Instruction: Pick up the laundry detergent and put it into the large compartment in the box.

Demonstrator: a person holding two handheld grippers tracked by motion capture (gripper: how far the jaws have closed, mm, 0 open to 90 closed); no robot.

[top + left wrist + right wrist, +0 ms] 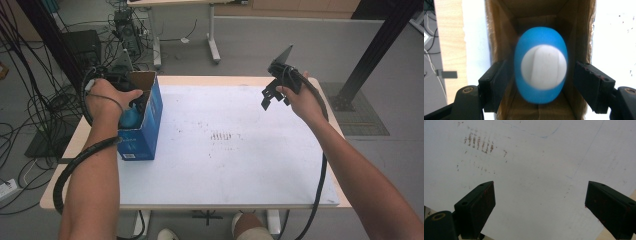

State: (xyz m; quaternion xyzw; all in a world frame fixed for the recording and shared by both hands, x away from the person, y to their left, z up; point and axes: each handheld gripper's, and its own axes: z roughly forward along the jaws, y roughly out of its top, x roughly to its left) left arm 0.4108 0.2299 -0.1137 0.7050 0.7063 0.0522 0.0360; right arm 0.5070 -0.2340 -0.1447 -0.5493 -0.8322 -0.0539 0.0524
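**Blue ball in the box, left claw apart around it**

The left claw [541, 82] points down into an open cardboard box [499, 30]. A blue ball [541, 65] with a white round patch sits inside the box, between the two black jaws. The jaws stand apart, with a gap on each side of the ball, so the pads do not press on it. The ball looks blurred in the left gripper view.

In the high view the box [145, 125] is blue outside and brown inside, and it stands at the left edge of the white counter [240, 165]. The left hand [107, 100] is over its open top, and the ball [131, 117] shows just under the hand, inside the box.

The right claw [272, 95] hangs above the far right part of the counter, well apart from the box. In the right gripper view its jaws are wide apart with nothing between them, and below them lies bare counter [536, 182] with small brown marks [479, 143].
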